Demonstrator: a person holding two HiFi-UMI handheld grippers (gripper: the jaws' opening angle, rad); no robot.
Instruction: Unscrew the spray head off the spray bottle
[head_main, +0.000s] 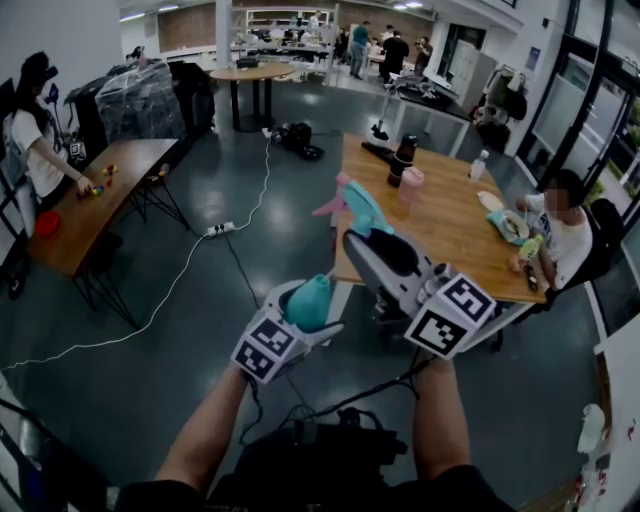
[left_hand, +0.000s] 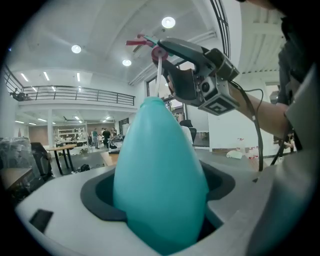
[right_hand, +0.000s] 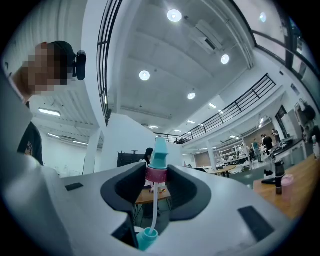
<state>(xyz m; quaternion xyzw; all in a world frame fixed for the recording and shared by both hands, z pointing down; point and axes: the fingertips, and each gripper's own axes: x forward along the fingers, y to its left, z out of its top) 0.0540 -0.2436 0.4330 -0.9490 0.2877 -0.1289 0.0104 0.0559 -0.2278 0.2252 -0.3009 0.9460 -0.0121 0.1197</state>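
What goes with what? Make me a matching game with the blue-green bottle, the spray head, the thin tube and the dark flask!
Things:
1. bottle
2. spray head
3. thin tube
4. dark flask

Where:
A. hangs down from the pink collar
B. stands on the wooden table
C. gripped in the left tongs
D. gripped in the right tongs

Pairs: 1-C, 2-D, 3-A, 4-B

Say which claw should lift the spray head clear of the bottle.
Right. The right claw grips the spray head by its pink collar, tube dipping into the bottle neck below. The left claw is clamped on the bottle, so it should just hold.
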